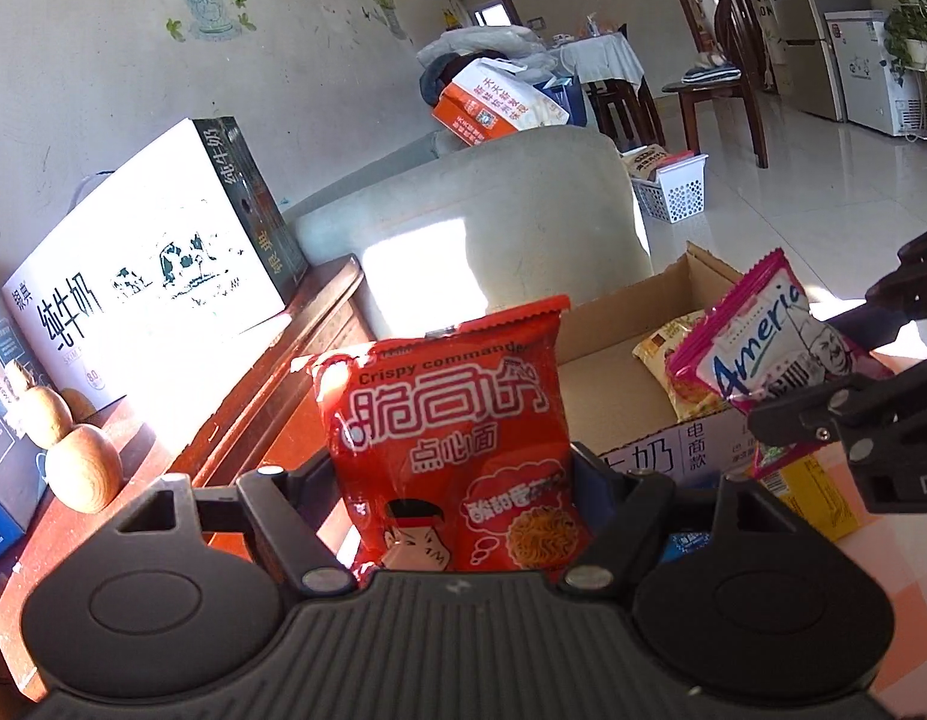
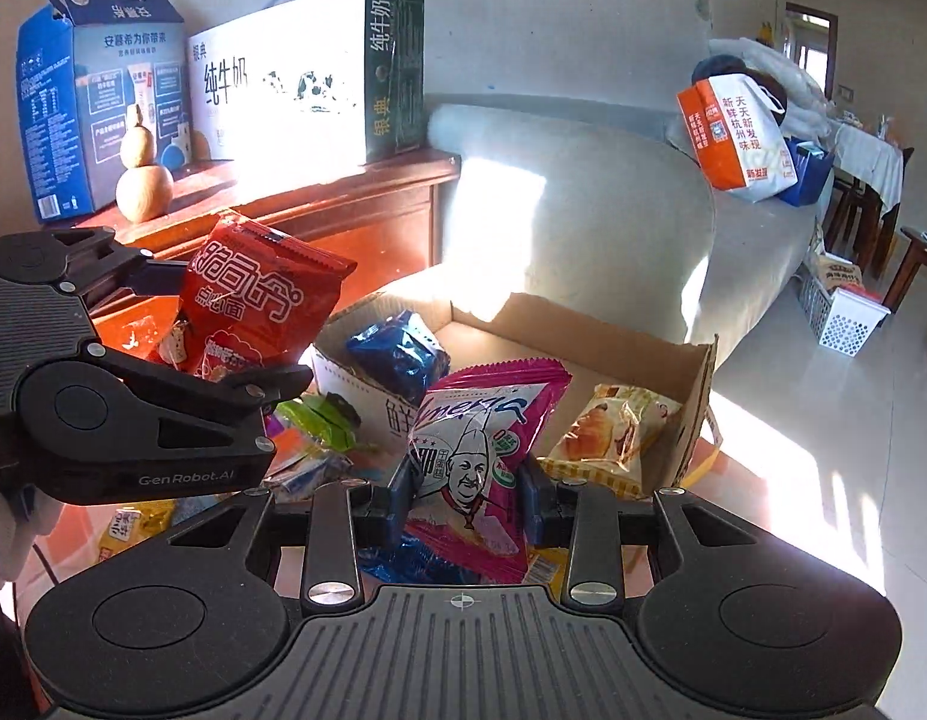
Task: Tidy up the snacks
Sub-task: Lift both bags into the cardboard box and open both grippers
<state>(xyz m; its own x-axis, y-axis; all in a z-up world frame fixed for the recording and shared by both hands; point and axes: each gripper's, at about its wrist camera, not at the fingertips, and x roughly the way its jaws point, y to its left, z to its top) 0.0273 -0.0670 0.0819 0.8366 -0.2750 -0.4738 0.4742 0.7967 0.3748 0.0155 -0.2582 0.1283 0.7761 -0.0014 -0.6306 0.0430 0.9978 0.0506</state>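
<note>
A red "Crispy commander" snack bag (image 1: 457, 438) stands upright between the fingers of my left gripper (image 1: 457, 498), which is shut on its lower part. My right gripper (image 2: 466, 498) is shut on a pink snack bag (image 2: 481, 450) with a chef drawing. Both bags hang just in front of an open cardboard box (image 2: 697, 396). In the box lie a yellow bread pack (image 2: 613, 438) and a blue pack (image 2: 403, 354). The left wrist view shows the right gripper (image 1: 823, 360) with the pink bag (image 1: 763, 354) over the box's (image 1: 619, 306) near edge.
More loose packs, among them a green one (image 2: 325, 420), lie on the table under the grippers. A wooden cabinet (image 2: 343, 210) to the left carries a white milk carton box (image 2: 295, 78), a blue box (image 2: 91, 102) and wooden gourds (image 2: 142, 174). A grey sofa (image 2: 583, 210) stands behind the box.
</note>
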